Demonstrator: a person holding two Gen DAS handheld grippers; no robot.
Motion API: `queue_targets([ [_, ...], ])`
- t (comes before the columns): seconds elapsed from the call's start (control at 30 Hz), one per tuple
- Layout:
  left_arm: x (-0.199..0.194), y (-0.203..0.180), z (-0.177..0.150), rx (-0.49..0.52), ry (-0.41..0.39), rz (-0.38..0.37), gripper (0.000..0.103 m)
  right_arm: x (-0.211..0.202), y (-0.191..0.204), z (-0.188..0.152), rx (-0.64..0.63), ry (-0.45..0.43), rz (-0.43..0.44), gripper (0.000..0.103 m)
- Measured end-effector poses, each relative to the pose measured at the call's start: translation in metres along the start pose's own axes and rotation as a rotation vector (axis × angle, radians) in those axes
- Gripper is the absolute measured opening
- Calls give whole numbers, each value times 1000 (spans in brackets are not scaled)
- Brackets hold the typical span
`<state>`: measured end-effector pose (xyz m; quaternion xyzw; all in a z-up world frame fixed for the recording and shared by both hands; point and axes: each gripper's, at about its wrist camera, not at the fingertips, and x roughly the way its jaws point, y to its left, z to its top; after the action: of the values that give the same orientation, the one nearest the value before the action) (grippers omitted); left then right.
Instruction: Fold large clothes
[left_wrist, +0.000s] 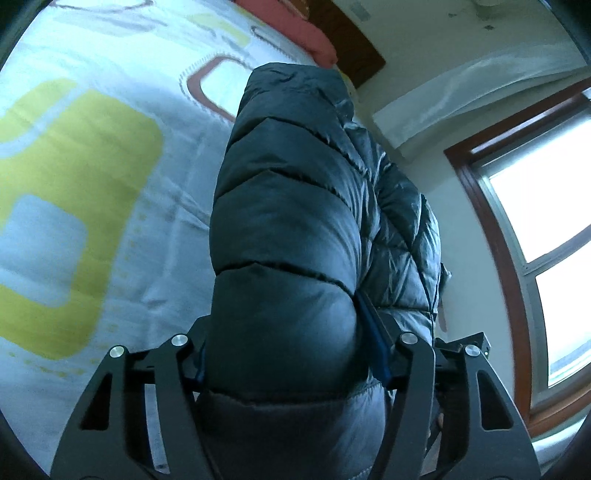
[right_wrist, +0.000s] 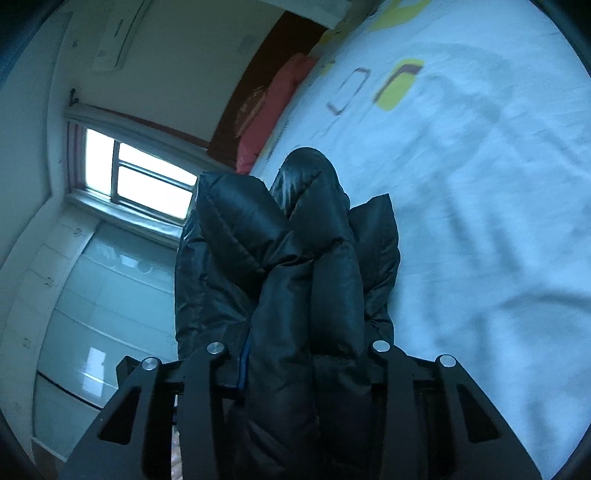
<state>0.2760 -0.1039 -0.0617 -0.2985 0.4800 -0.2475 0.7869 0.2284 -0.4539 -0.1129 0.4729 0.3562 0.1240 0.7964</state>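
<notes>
A dark quilted puffer jacket (left_wrist: 291, 229) fills the middle of the left wrist view and hangs over the bed. My left gripper (left_wrist: 291, 354) is shut on a thick padded fold of it; the fingertips are hidden by the fabric. In the right wrist view the same jacket (right_wrist: 306, 258) bunches up in several puffy folds. My right gripper (right_wrist: 303, 354) is shut on that bunch, its fingertips also buried in the fabric. Both grippers hold the jacket lifted off the bed.
The bed has a white sheet with yellow and brown shapes (left_wrist: 92, 184), also in the right wrist view (right_wrist: 480, 184). A red pillow (right_wrist: 273, 110) lies by the dark headboard (left_wrist: 354, 48). A window (left_wrist: 546, 240) and a wall lie beyond the bed.
</notes>
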Motion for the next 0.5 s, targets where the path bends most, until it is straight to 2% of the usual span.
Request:
queue_targets([
  [0.27, -58, 39, 43, -12, -78, 52, 61, 77, 41, -11, 7, 81, 103, 36],
  [0.5, -75, 83, 88, -44, -111, 77, 61, 142, 62, -15, 40, 132, 159, 36],
])
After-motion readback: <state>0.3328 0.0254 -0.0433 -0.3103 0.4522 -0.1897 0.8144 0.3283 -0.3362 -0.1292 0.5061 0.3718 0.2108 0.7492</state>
